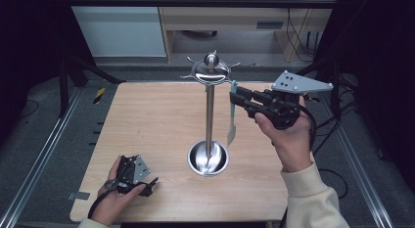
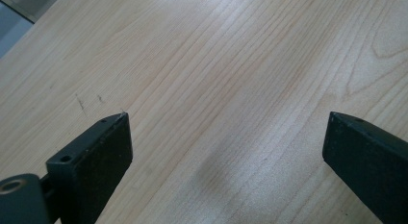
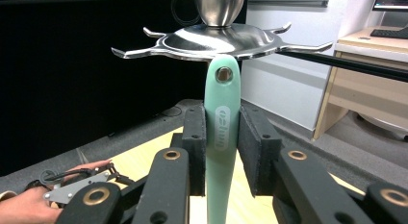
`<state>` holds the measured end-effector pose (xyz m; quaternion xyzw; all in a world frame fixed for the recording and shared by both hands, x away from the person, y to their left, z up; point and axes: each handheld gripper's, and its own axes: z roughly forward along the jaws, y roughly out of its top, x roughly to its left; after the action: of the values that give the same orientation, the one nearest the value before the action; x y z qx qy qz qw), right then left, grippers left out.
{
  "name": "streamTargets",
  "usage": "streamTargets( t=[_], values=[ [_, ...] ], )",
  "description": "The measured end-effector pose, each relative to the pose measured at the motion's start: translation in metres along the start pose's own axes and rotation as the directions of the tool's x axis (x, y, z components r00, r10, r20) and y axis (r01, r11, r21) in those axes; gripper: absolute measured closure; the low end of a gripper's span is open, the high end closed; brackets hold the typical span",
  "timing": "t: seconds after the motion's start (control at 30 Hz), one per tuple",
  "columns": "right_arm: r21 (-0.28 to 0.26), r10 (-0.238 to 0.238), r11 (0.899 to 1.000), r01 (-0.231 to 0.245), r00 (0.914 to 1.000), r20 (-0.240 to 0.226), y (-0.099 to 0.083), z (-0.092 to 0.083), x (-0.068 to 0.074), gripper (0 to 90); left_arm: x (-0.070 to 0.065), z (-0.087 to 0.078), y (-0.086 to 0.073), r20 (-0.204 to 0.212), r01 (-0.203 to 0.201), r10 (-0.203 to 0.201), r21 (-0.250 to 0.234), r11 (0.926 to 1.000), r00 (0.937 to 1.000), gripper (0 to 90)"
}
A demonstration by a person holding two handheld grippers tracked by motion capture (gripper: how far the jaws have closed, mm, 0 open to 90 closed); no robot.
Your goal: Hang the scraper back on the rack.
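A steel utensil stand (image 1: 209, 115) rises from a round base (image 1: 208, 158) at mid-table, and its hooked top disc (image 3: 219, 39) carries a ball knob. A mint-green utensil (image 1: 231, 120) hangs upright just right of the pole. My right gripper (image 1: 236, 98) is shut on its handle (image 3: 221, 137), a pad on each side. The handle's hole (image 3: 223, 74) sits right under the disc's rim; I cannot tell whether it is on a hook. My left gripper (image 1: 149, 186) rests near the table's front left, with its jaws wide open (image 2: 226, 123) over bare wood.
The wooden table (image 1: 147, 120) has metal rails along both sides. Behind it stand a wooden desk (image 1: 235, 22) and cables on the floor. The stand's hooks (image 3: 127, 52) stick out around the disc.
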<state>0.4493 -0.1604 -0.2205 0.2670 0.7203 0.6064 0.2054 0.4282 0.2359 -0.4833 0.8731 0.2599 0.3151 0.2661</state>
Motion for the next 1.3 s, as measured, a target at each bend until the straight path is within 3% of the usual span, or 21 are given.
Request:
streamTargets(
  t=[0.33,0.47,0.6,0.73,0.9,1.13,1.3],
  values=[
    [-0.003,0.006,1.000,-0.006,1.0000,0.005,0.000,-0.001,-0.001,70.8,0.000,0.000,0.000,0.004,-0.001,0.001,0.002,1.0000,1.0000,3.2],
    [-0.007,0.009,1.000,-0.009,0.9999,0.007,0.000,-0.004,-0.002,65.7,-0.001,0.000,0.000,0.003,0.001,-0.001,-0.001,1.0000,1.0000,3.2],
    [0.001,0.015,1.000,-0.015,0.9992,0.038,-0.004,-0.009,-0.003,57.4,-0.001,0.000,0.001,0.003,-0.001,0.001,-0.001,1.0000,1.0000,3.2],
    [0.028,0.029,0.999,-0.032,0.9963,0.080,-0.015,-0.015,-0.008,47.6,0.000,0.000,0.000,-0.002,-0.001,0.001,-0.002,1.0000,1.0000,3.1],
    [0.062,0.012,0.998,-0.021,0.9907,0.136,-0.031,-0.022,-0.011,38.2,0.000,-0.001,0.000,-0.005,0.007,-0.007,-0.005,1.0000,1.0000,3.1],
    [0.124,-0.006,0.992,-0.017,0.9829,0.184,-0.056,-0.027,-0.012,31.4,0.000,-0.001,0.000,-0.003,0.004,-0.004,-0.003,1.0000,1.0000,3.1],
    [0.147,0.009,0.988,-0.039,0.9794,0.202,-0.078,-0.028,-0.015,28.6,0.000,0.000,0.000,-0.007,0.007,-0.008,-0.006,1.0000,0.9999,3.1]
  ],
)
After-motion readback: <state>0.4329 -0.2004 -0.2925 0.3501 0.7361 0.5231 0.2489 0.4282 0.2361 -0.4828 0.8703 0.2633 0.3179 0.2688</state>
